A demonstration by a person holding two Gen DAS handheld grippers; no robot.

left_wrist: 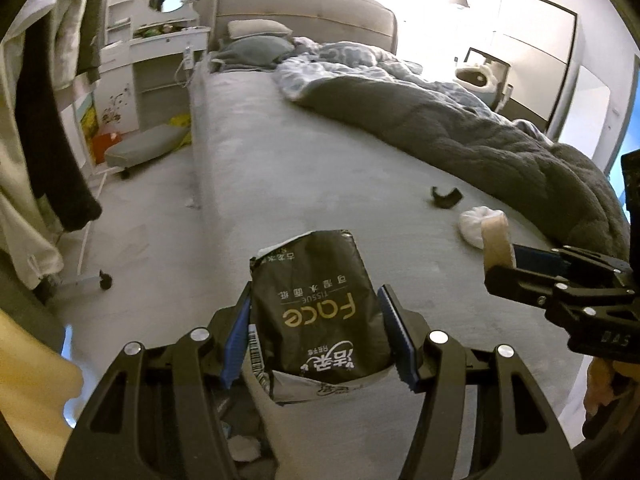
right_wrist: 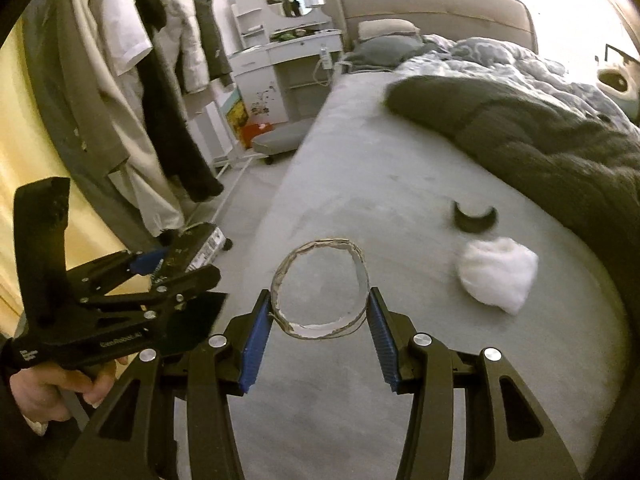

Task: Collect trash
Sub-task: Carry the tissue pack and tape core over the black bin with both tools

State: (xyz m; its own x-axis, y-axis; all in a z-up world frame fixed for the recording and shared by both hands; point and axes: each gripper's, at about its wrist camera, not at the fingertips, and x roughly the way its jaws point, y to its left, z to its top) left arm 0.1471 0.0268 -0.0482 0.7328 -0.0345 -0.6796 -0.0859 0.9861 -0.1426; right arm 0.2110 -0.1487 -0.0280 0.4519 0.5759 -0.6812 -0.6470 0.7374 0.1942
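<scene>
Tissue pack [left_wrist: 320, 308] is clamped in my left gripper [left_wrist: 320, 336]; my right gripper [right_wrist: 318, 320] grips 1 cardboard ring [right_wrist: 320, 288] above the bed [right_wrist: 360, 184].

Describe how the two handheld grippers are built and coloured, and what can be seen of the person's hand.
Both grippers, left and right, are matte black plastic linkages with triangular cut-outs and round silver pivot pins. Each finger carries a ribbed blue pad. Small white lettering marks the left gripper's body in the right wrist view. No cables show. The bare left hand wraps its black handle; no sleeve is visible.
</scene>
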